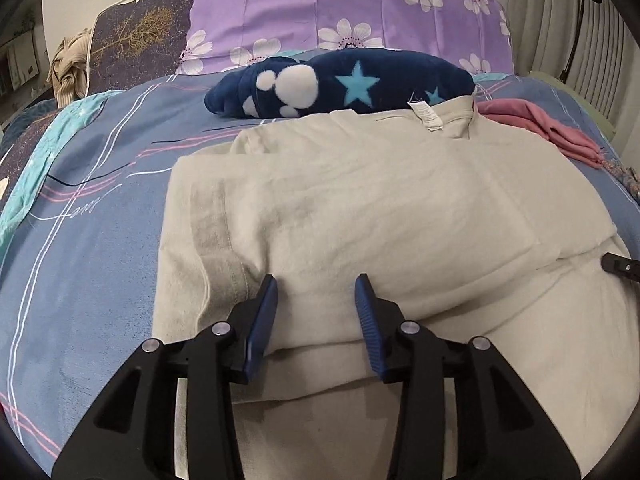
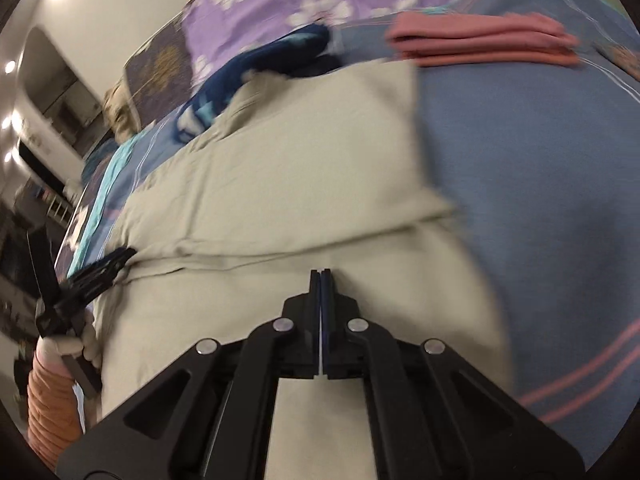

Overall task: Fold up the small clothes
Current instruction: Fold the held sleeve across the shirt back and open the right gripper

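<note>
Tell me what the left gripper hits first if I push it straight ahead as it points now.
Probably the cream garment: the left gripper, jaws open, sits low over its near fold. Beyond lies the navy star fleece. Height above the cloth is unclear.

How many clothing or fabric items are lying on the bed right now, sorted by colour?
Cream: 1, the cream garment being folded under both grippers.
Pink: 1, the folded pink garment at the far right.
Navy: 1, the navy fleece with stars near the pillows.
Beige: 1, a crumpled beige cloth at the far left edge.
Total: 4

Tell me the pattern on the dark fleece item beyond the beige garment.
Navy fleece with light-blue stars and white paw prints; clearest in the left wrist view.
</note>
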